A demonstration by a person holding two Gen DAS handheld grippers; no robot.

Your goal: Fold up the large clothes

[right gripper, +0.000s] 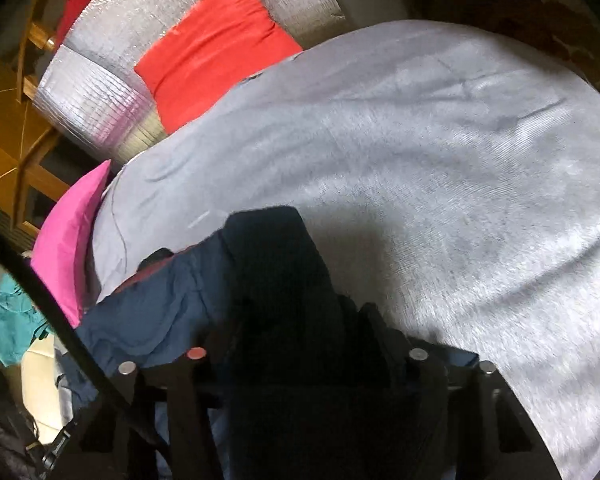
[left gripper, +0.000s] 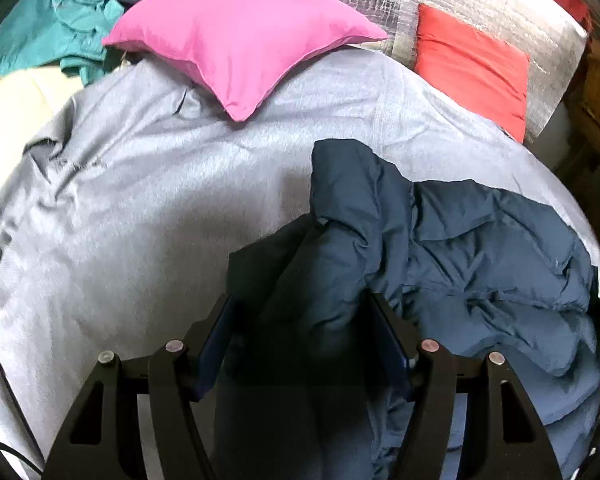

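Observation:
A large navy padded jacket (left gripper: 480,256) lies crumpled on a grey bedspread (left gripper: 140,208), at the right of the left wrist view. My left gripper (left gripper: 304,316) is shut on a thick fold of the jacket, which fills the gap between its fingers and hangs toward the camera. In the right wrist view my right gripper (right gripper: 296,320) is shut on another bunch of the jacket (right gripper: 172,304), lifted off the bedspread (right gripper: 440,168). Dark cloth hides the right fingertips.
A pink pillow (left gripper: 240,40) and a red pillow (left gripper: 472,68) lie at the head of the bed against a silver foil panel (left gripper: 480,4). A teal garment (left gripper: 56,28) and cream cloth (left gripper: 16,112) lie at the far left. Wooden furniture (right gripper: 8,136) stands beside the bed.

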